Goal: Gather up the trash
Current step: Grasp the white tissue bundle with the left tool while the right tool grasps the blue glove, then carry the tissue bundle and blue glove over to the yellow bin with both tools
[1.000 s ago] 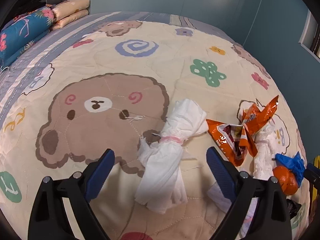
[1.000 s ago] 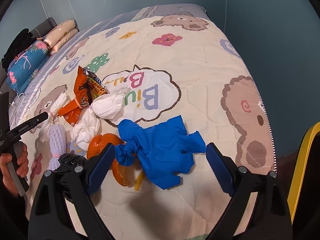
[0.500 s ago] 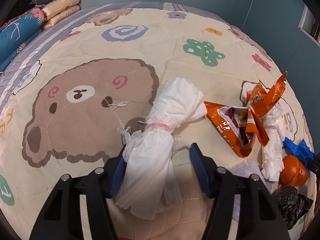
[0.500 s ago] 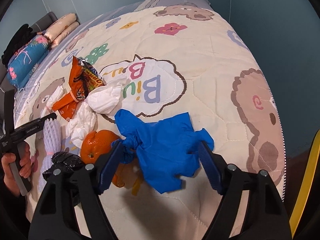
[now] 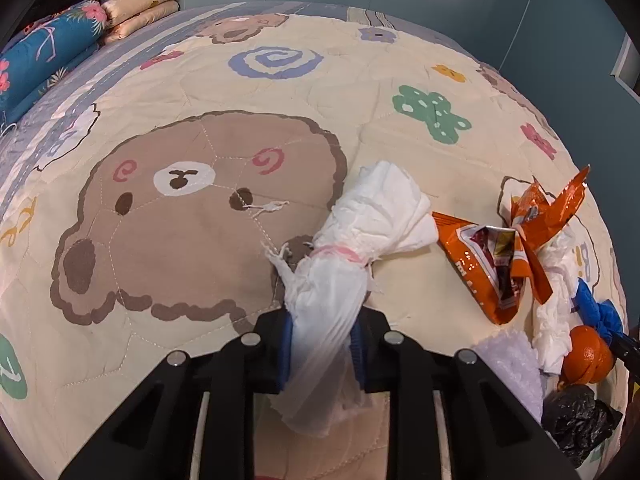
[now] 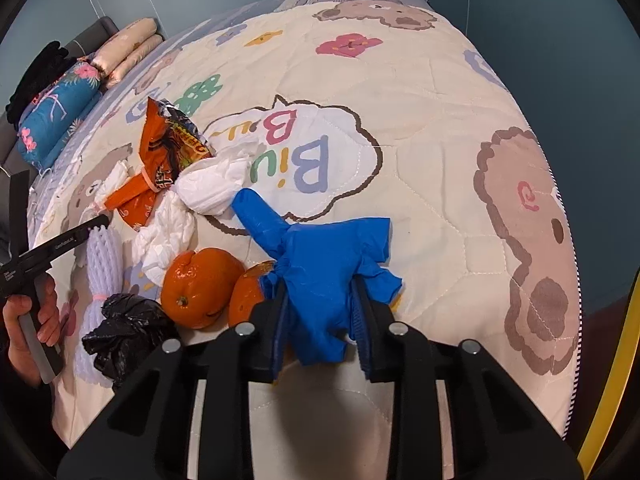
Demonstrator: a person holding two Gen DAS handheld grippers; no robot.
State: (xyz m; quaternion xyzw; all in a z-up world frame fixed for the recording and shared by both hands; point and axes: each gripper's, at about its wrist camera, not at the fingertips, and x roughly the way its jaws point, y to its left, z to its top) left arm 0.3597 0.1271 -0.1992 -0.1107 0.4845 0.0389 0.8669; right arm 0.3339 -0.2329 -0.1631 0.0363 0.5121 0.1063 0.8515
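My left gripper (image 5: 322,344) is shut on a white tissue bundle (image 5: 360,236) tied with a pink band, lying on the bed quilt (image 5: 160,220). My right gripper (image 6: 320,332) is shut on a crumpled blue glove (image 6: 324,252). Beside the glove lie orange peels (image 6: 198,282), a black plastic bag (image 6: 124,332), white foam netting (image 6: 102,264), crumpled white tissues (image 6: 212,190) and an orange snack wrapper (image 6: 166,152). The wrapper (image 5: 504,256), the peel (image 5: 586,356) and the black bag (image 5: 576,416) also show at the right of the left wrist view.
Folded pillows and a blue floral blanket (image 5: 44,56) lie at the bed's far left end. A blue wall (image 6: 560,40) runs along the bed's right edge. A yellow rim (image 6: 612,380) stands at the lower right beyond the bed edge.
Both grippers went from wide open to shut: the left closed on the white tissue bundle, the right closed on the blue glove, both moving slightly forward.
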